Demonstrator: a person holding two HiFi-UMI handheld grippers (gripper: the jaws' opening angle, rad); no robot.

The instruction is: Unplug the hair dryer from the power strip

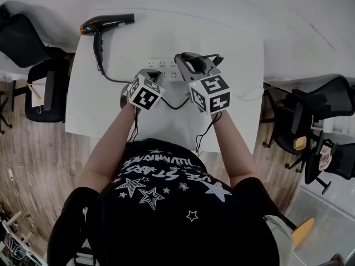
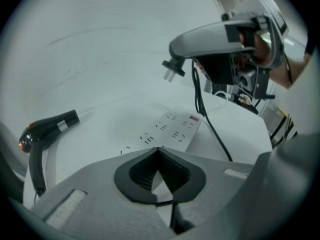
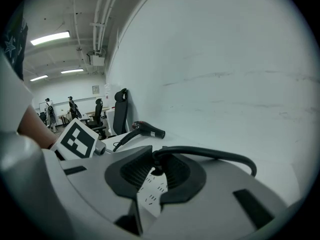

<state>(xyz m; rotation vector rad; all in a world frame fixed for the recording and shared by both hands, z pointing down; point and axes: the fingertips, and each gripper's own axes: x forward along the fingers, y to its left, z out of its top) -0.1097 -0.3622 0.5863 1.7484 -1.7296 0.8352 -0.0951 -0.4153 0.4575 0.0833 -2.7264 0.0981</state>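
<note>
Tabletop; plug half-hidden between jaws

Table: white, rectangular, bare on its right side.
Hair dryer: black, lying flat at the far left corner.
Power strip: white, flat, mid-table.
Cord: black, trailing from the dryer's handle.

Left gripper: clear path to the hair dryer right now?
Probably yes. The left gripper, shut at the power strip's near edge, has just table and cord between it and the hair dryer; the right gripper holds the plug up on the other side.
</note>
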